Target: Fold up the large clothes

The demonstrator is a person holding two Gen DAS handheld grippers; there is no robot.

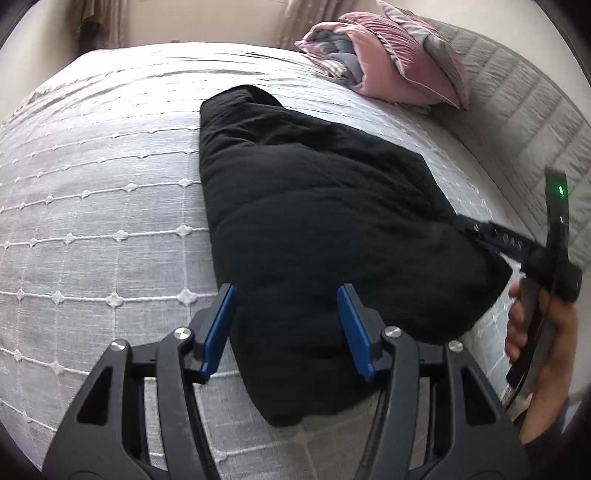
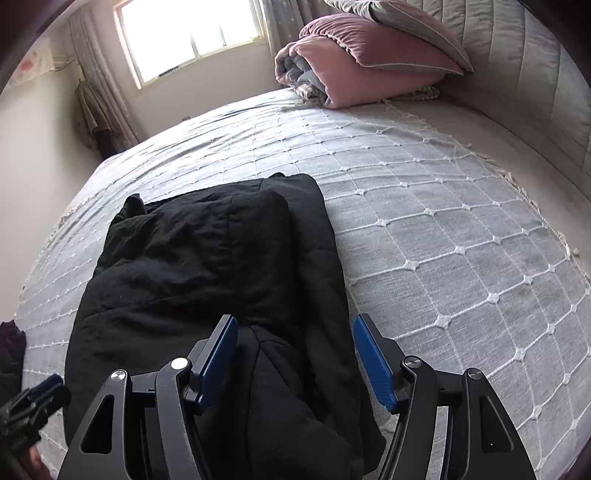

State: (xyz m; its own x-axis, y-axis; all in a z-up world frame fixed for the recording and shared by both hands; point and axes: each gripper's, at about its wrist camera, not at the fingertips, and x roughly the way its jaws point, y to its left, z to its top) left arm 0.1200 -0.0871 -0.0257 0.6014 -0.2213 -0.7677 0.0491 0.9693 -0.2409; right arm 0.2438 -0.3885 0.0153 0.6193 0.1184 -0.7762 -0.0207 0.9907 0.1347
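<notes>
A black padded garment (image 1: 314,221) lies folded into a long bundle on the grey bedspread (image 1: 92,184); it also shows in the right wrist view (image 2: 207,258). My left gripper (image 1: 288,325) is open, its blue pads on either side of the garment's near left corner. My right gripper (image 2: 295,354) is open over the garment's near right corner, pads apart around the fabric. The right gripper also shows in the left wrist view (image 1: 491,236) at the garment's right edge. The left gripper shows at the lower left in the right wrist view (image 2: 33,402).
A pink rolled quilt (image 2: 332,74) and a grey pillow (image 2: 406,22) lie at the head of the bed by the padded headboard (image 2: 535,74). A window (image 2: 192,33) and curtains stand behind. The bedspread (image 2: 443,221) stretches to the right.
</notes>
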